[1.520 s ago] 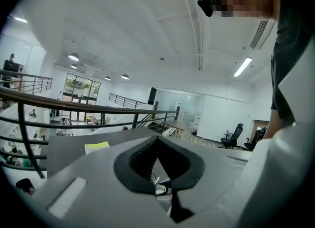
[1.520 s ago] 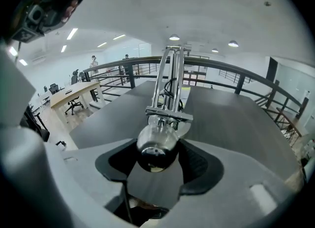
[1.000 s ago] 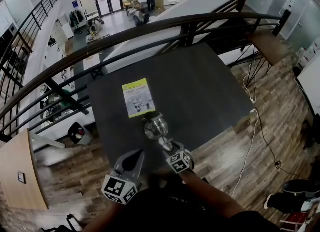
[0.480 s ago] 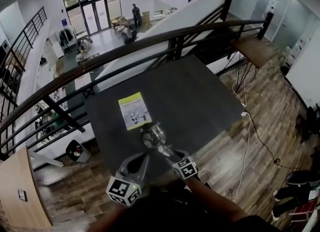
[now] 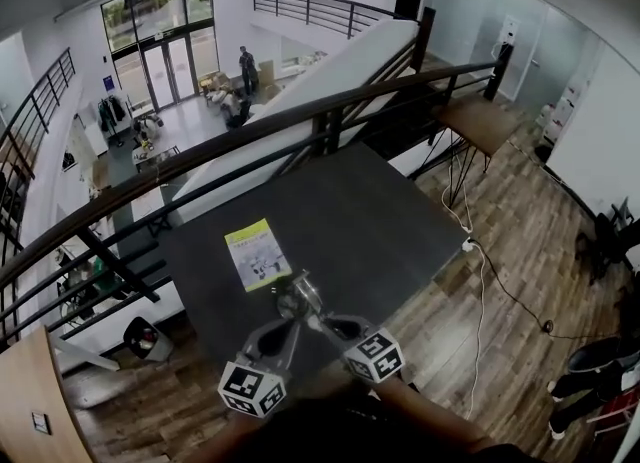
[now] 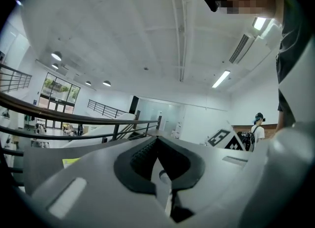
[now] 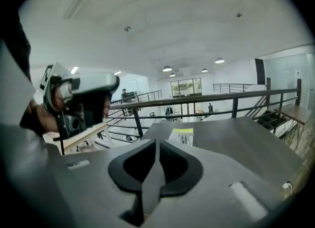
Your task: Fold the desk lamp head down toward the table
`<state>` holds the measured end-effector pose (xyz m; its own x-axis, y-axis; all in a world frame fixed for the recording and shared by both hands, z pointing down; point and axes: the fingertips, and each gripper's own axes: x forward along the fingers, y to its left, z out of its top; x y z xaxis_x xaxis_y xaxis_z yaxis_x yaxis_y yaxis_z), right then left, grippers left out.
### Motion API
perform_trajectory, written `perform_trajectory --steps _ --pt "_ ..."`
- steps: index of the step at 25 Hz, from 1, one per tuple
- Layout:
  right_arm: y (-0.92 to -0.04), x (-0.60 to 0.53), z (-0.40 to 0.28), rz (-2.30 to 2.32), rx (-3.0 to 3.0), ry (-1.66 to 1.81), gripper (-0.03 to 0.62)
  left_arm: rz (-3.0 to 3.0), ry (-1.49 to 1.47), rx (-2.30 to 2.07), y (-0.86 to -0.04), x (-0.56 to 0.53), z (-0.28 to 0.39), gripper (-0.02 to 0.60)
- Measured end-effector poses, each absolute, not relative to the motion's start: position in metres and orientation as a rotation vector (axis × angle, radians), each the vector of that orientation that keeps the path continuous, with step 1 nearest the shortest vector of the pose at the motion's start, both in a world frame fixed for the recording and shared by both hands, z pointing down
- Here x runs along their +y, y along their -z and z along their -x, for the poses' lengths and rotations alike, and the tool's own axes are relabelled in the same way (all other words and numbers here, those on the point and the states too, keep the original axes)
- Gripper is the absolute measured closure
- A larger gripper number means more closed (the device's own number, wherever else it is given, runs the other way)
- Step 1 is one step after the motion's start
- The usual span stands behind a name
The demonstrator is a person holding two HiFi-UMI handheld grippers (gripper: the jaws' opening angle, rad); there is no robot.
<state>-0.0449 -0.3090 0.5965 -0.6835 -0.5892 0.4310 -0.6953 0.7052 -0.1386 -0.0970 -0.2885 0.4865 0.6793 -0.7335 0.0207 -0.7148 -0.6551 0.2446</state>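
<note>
The desk lamp's silvery head shows near the front edge of the dark table, with its thin arm running back toward me. A yellow-green booklet lies just beyond it and also appears as the booklet in the right gripper view. My left gripper is beside the lamp head on its left, with its jaws together; I see nothing gripped between them. My right gripper sits to the right by the lamp's arm. Its jaws are closing with nothing between them. The lamp is in neither gripper view.
A dark railing runs along the table's far side above an open lower hall. A white cable trails over the wood floor at right. A small wooden table stands far right. A person stands in the background.
My right gripper has risen and its jaws have come together. The head view has tilted up, so the table, booklet and lamp head now sit lower in the picture. The left gripper barely moved.
</note>
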Motion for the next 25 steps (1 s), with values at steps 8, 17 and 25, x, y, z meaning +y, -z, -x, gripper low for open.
perform_trajectory --steps 8,17,25 --pt "-0.495 -0.282 0.063 -1.018 -2.833 -0.381 0.59 -2.679 0.141 -1.13 -0.484 -0.287 0.091 0.583" --pt "-0.488 -0.264 0.053 -1.033 -2.855 -0.359 0.591 -2.697 0.148 -1.09 -0.481 -0.274 0.074 0.583" --pt "-0.477 -0.242 0.028 -0.961 -2.922 -0.344 0.591 -2.671 0.143 -1.212 -0.47 -0.248 0.053 0.583"
